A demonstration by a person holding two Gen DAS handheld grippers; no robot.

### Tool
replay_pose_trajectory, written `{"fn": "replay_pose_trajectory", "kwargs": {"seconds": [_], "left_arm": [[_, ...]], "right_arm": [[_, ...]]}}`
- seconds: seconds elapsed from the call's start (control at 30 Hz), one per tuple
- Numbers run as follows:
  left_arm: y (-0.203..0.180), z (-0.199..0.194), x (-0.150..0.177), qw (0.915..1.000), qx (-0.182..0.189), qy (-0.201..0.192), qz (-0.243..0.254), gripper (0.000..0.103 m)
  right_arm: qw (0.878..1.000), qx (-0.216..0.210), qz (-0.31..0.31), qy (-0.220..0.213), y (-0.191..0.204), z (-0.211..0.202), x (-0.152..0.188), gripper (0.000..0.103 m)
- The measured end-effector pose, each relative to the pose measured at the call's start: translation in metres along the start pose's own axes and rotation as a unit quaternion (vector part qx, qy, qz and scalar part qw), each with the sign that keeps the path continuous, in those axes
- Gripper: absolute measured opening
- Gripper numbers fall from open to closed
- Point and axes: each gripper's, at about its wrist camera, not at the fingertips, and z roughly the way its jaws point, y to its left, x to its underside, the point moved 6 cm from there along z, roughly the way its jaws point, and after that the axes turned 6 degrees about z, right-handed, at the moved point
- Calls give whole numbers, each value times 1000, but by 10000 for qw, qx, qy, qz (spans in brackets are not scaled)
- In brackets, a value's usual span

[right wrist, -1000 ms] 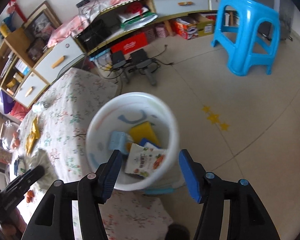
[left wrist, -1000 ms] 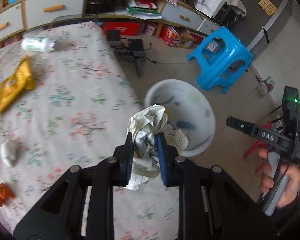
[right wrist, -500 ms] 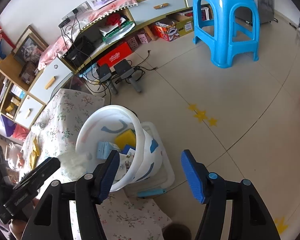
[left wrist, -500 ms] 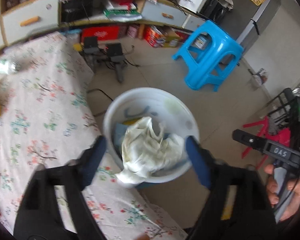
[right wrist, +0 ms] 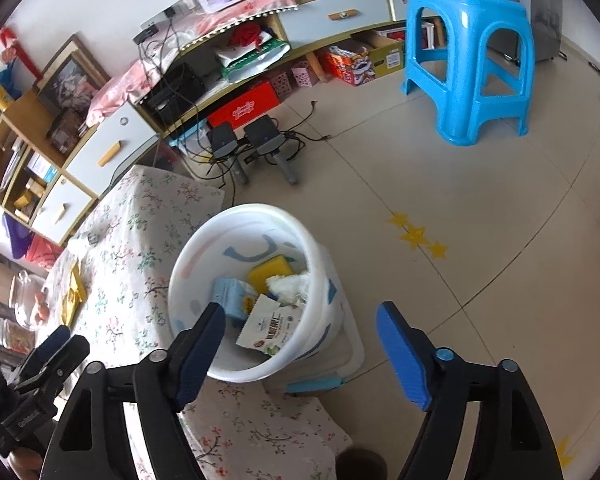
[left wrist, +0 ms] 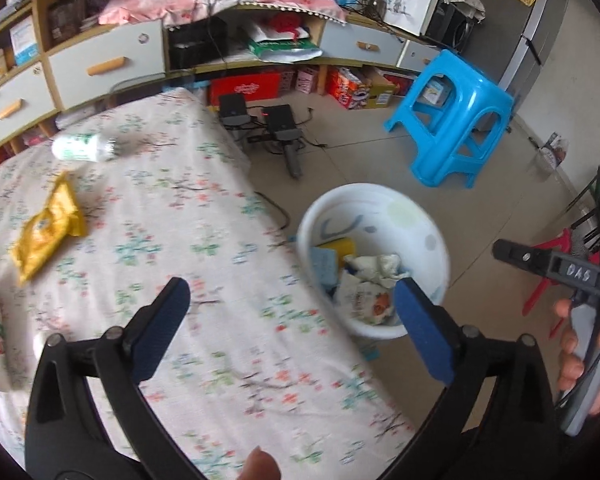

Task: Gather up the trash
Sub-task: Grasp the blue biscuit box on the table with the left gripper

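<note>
Between the fingers of the left gripper (left wrist: 290,312) nothing is pinched now: its jaws have just been opening and stand spread wide over the floral tablecloth (left wrist: 172,248). A second ago they clamped a crumpled paper wad (left wrist: 374,266); half a second ago the wad was dropping at the rim, and now it lies inside the white bucket (left wrist: 432,240), just ahead of and below the gripper's right fingertip. One bucket is in view, holding the wad, one yellow sponge (left wrist: 340,246), one pale blue pack (left wrist: 324,264) and one printed snack wrapper (left wrist: 370,304). Ahead and to the left on the cloth lie one yellow snack packet (left wrist: 46,238) and, farther off, one white plastic bottle (left wrist: 82,148) on its side. One blue stool (left wrist: 456,120) stands on the floor beyond the bucket. At the right edge the right gripper (left wrist: 556,268) is held in a hand (left wrist: 580,364).

From the right wrist view, the right gripper (right wrist: 300,346) is also spread, with nothing between its pads; its jaws have just been opening, wider than a second ago. The bucket (right wrist: 188,256) sits ahead of its left finger, beside the table edge. The paper wad (right wrist: 292,286), missing from the bucket a second ago, now rests against the sponge (right wrist: 270,274), with the blue pack (right wrist: 230,296) and wrapper (right wrist: 270,328) nearer. The yellow packet (right wrist: 74,296) lies far left on the cloth (right wrist: 140,232), and the left gripper (right wrist: 54,354) reaches in at lower left. One stool (right wrist: 468,60) stands far ahead to the right.
</note>
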Motion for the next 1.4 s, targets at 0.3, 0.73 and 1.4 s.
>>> {"fn": "replay_pose_trajectory", "kwargs": {"seconds": [0.3, 0.73, 1.4], "left_arm": [[53, -31, 17, 9981, -586, -11, -163, 102], [177, -74, 64, 9820, -1136, 169, -1497, 102], [328, -70, 103, 9213, -1210, 235, -3688, 98]], "right_arm": [[9991, 17, -422, 0, 49, 7, 11, 85], [9954, -187, -913, 197, 134, 25, 34, 86], [9871, -343, -1492, 465, 246, 62, 63, 86]]}}
